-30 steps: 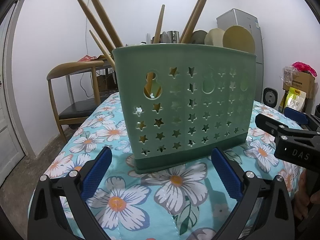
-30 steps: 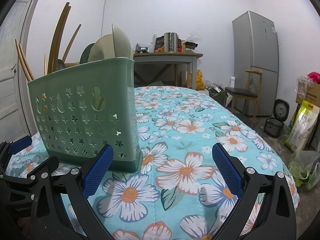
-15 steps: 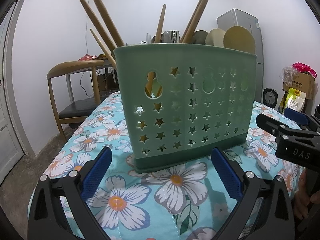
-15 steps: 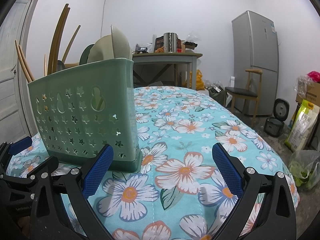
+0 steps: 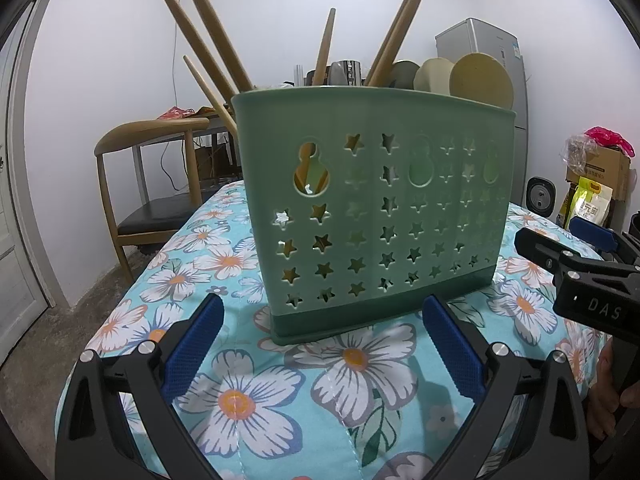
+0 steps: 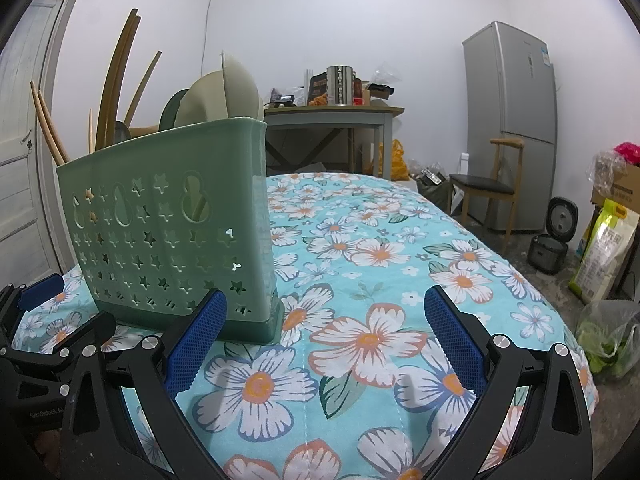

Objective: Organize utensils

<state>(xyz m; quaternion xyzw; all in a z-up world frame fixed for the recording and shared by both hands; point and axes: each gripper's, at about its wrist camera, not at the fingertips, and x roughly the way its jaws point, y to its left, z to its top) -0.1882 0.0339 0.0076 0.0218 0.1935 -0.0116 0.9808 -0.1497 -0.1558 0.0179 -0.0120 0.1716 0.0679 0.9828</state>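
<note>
A green plastic utensil holder (image 5: 376,216) with star cut-outs stands upright on the floral tablecloth (image 5: 248,404). Several wooden chopsticks (image 5: 208,36) lean out of its left side, and rounded spoon heads (image 5: 480,80) stick up on its right. My left gripper (image 5: 320,344) hovers open just in front of the holder, nothing between its blue pads. The right wrist view has the holder (image 6: 172,248) at left, spoons (image 6: 224,96) above its rim. My right gripper (image 6: 324,340) is open over bare cloth, to the right of the holder. Its black frame (image 5: 576,276) shows at the left view's right edge.
A wooden chair (image 5: 148,184) stands beyond the table's left side. A grey fridge (image 6: 512,128), a second chair (image 6: 488,196), a side table (image 6: 332,120) with clutter, a rice cooker (image 6: 552,244) and bags (image 6: 604,248) are on the floor to the right.
Nearly nothing has moved. The holder sits a hair further right in the left wrist view; both grippers stay open and empty.
</note>
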